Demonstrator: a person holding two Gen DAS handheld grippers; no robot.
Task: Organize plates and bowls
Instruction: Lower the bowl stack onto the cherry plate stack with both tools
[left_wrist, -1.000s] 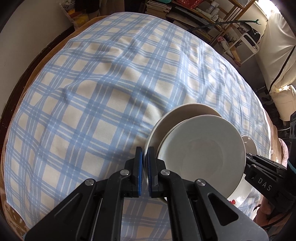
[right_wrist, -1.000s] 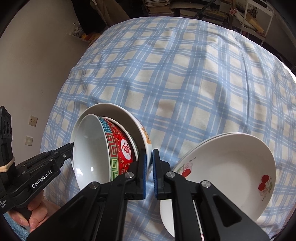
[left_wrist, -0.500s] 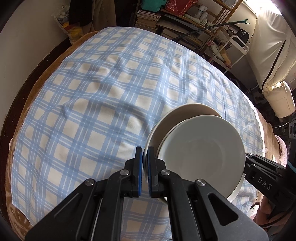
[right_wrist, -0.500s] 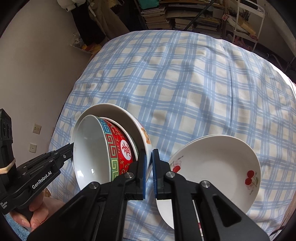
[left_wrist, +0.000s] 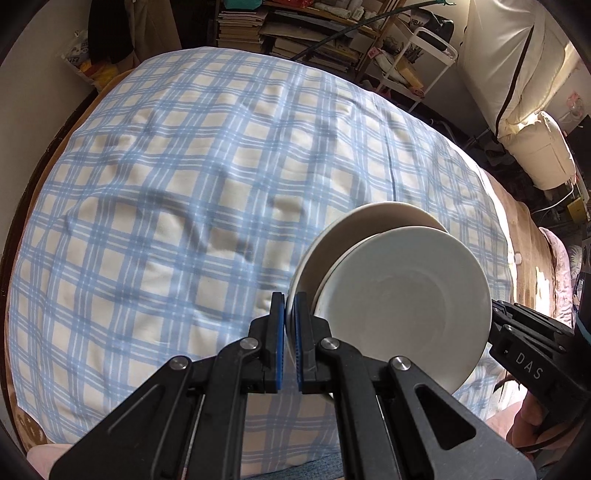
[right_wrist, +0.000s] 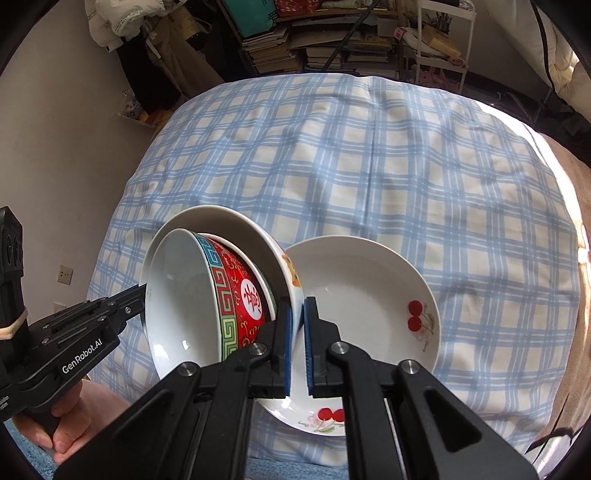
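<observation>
The left claw (left_wrist: 290, 325) pinches the rim of stacked bowls (left_wrist: 402, 295) at lower right. The right claw (right_wrist: 297, 332) pinches the outer bowl's rim, with the cherry plate (right_wrist: 369, 295) below on the checked cloth (right_wrist: 369, 155).

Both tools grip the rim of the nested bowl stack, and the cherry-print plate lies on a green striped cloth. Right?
Not quite. The cloth is blue and cream plaid, as the right wrist view shows. The left tool and right tool do grip the bowl stack; the cherry-print plate lies on the cloth.

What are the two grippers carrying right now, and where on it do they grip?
Both hold a nested stack of bowls by the outer bowl's rim, the left gripper on one side and the right gripper on the opposite side.
</observation>
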